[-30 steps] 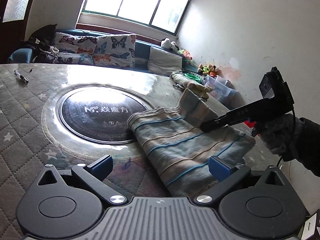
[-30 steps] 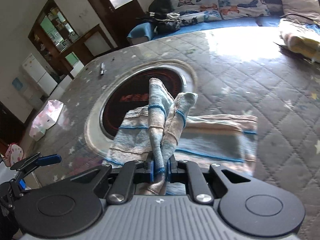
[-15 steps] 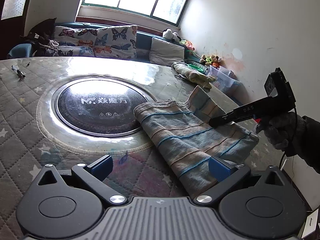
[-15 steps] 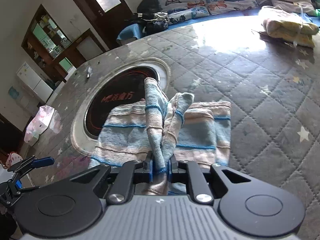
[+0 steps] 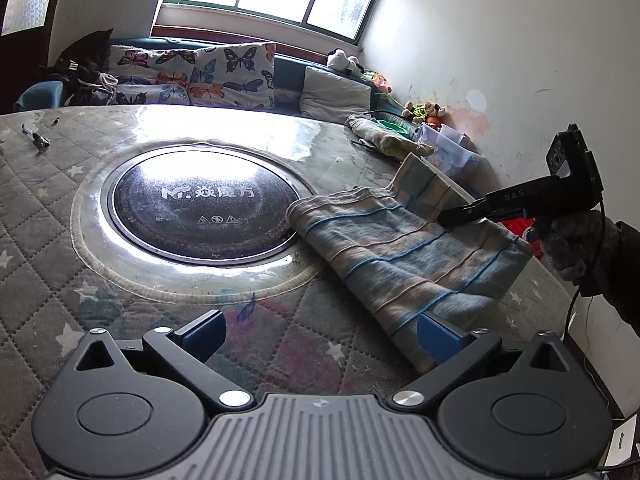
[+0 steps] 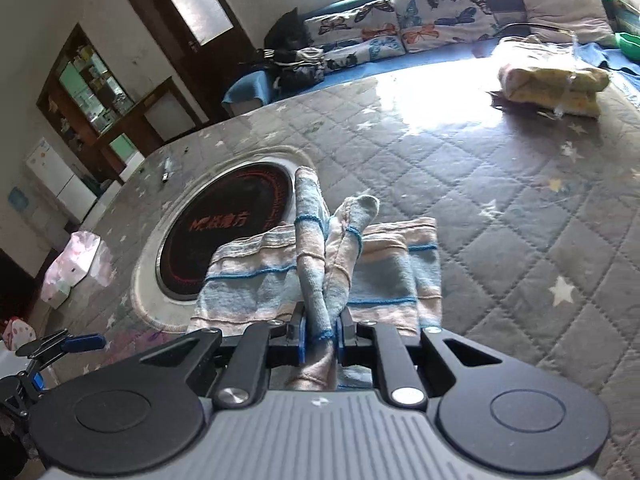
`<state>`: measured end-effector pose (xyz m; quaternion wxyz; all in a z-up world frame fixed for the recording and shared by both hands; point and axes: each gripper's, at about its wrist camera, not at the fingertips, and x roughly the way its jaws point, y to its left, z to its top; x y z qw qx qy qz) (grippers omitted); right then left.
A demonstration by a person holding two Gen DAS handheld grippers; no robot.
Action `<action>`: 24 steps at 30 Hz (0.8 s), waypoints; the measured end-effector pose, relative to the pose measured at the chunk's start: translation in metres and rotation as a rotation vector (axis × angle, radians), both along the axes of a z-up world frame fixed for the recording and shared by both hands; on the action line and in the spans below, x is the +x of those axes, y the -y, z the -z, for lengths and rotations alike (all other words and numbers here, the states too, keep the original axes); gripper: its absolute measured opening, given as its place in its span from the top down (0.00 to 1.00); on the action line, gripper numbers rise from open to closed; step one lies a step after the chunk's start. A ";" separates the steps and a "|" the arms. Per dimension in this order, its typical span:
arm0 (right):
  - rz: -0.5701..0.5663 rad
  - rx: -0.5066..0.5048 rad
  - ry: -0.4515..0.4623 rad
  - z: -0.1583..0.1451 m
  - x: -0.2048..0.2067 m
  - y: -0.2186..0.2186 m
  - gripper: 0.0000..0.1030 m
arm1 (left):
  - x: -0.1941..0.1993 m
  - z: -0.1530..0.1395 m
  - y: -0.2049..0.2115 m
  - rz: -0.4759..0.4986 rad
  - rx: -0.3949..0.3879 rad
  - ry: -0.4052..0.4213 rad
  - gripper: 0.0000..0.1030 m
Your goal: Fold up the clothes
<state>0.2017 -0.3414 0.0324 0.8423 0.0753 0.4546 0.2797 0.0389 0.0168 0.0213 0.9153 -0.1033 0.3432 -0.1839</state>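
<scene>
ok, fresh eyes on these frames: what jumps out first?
The striped towel, bunched and pinched upright in the shut jaws of the right gripper, the rest of it flat on the quilted table. Next, the round black cooktop set in the table's middle, just left of the towel. The left gripper hangs open at the towel's near corner, holding nothing.

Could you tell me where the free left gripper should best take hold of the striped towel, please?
Judging by its pose, the near corner of the towel, just ahead of the open left gripper, coming in low from the near side. That edge lies flat and thin on the table, while the right gripper pinches the opposite end.
</scene>
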 end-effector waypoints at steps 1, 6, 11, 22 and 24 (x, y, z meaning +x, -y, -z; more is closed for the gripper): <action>0.013 -0.020 0.002 0.002 0.001 0.001 0.88 | 0.001 0.000 0.001 0.002 -0.001 -0.001 0.00; 0.059 -0.059 0.024 0.012 0.006 0.008 0.82 | 0.005 -0.001 0.008 0.014 -0.002 -0.003 0.00; 0.092 -0.143 0.085 0.010 0.009 0.016 0.71 | 0.012 0.000 0.018 0.030 0.005 -0.010 0.00; 0.187 -0.006 0.045 0.040 0.014 0.040 0.65 | 0.038 0.003 0.043 0.035 -0.006 -0.043 0.00; 0.191 0.034 0.046 0.044 0.014 0.041 0.65 | 0.038 0.002 0.042 0.035 -0.005 -0.040 0.00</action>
